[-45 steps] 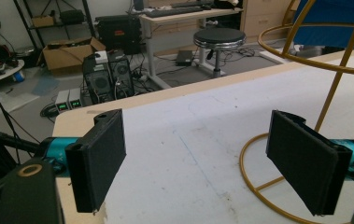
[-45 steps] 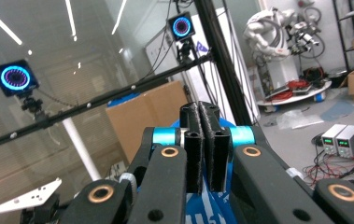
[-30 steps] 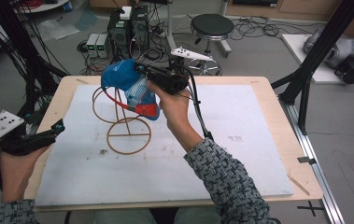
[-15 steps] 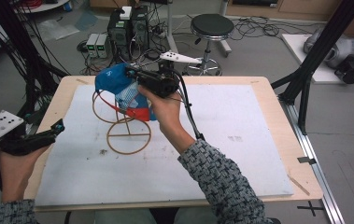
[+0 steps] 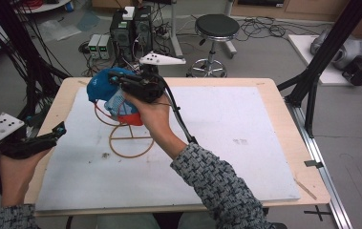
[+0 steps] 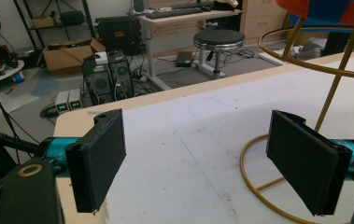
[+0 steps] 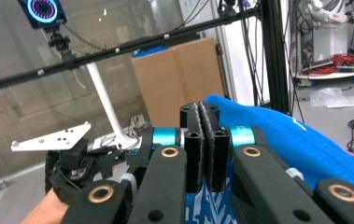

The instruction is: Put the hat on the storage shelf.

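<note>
Scene: a person at a white-covered tabletop (image 5: 245, 157) holds a claw in each hand; a gold wire stand (image 5: 126, 138) sits on the tabletop.
Right claw (image 5: 121, 86): jaws pressed together on the fabric of a blue, white and red cap (image 5: 103, 86); in the right gripper view the two black pads meet with blue cloth (image 7: 305, 144) just beyond and beneath them.
Cap: it hangs directly under and around this claw, draped over the top of the wire stand and hiding the stand's upper ring.
Stand: its round base ring lies below and slightly nearer the person than the claw.
What has changed: compared with a second ago, the right claw and the cap have slid toward the far left corner of the tabletop, so the cap now sits farther off the stand's centre.
Meaning for the task: the cap seems to be in the middle of being pulled across the stand, either seated or lifted away; it cannot be told which.
Left claw (image 5: 57, 130): jaws wide apart, nothing between them, resting at the tabletop's left edge, well apart from the cap; the stand's base ring (image 6: 258, 186) lies just ahead of it.
</note>
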The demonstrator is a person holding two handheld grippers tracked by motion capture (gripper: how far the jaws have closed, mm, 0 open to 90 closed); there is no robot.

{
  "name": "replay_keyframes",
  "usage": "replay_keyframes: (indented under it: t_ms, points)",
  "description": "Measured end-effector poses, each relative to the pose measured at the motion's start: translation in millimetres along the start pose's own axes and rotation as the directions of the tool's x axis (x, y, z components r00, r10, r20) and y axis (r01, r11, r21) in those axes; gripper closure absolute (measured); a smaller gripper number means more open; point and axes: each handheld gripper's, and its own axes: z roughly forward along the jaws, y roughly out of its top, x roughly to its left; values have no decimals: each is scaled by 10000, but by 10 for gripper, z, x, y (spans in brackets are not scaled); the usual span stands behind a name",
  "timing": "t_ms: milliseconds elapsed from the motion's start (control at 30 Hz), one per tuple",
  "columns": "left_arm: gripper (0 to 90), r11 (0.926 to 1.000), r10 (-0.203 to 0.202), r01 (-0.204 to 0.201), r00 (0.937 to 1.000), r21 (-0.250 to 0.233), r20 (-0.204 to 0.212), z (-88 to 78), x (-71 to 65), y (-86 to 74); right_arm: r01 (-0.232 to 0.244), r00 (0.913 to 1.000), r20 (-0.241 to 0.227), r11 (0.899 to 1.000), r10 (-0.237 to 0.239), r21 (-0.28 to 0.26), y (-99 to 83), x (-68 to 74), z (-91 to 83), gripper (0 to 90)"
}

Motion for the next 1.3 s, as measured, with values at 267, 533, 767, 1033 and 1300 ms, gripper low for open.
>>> replay_keyframes:
  t_ms: [267, 533, 767, 1033, 1300]
  points:
    - [200, 10000, -2, 2, 10000, 0, 14, 1, 0, 0, 636, 9976, 248, 9957, -654, 680, -66, 94, 123, 884]
    - [200, 10000, -33, 33, 10000, -24, -8, -9, 10, 1, 828, 9964, 117, 9928, -841, 870, -91, 169, 178, 885]
    - [200, 10000, -42, 42, 10000, -26, 17, -3, 7, -2, 841, 9965, -90, 9918, -836, 963, -100, 235, 214, 885]
    - [200, 10000, -42, 42, 10000, -14, 10, -8, 13, -1, 634, 9977, -289, 9955, -615, 707, -62, 256, 188, 884]
    - [200, 10000, -10, 10, 10000, 4, 59, 1, 1, -1, 327, 9984, -495, 9954, -283, 896, -117, 224, 228, 884]
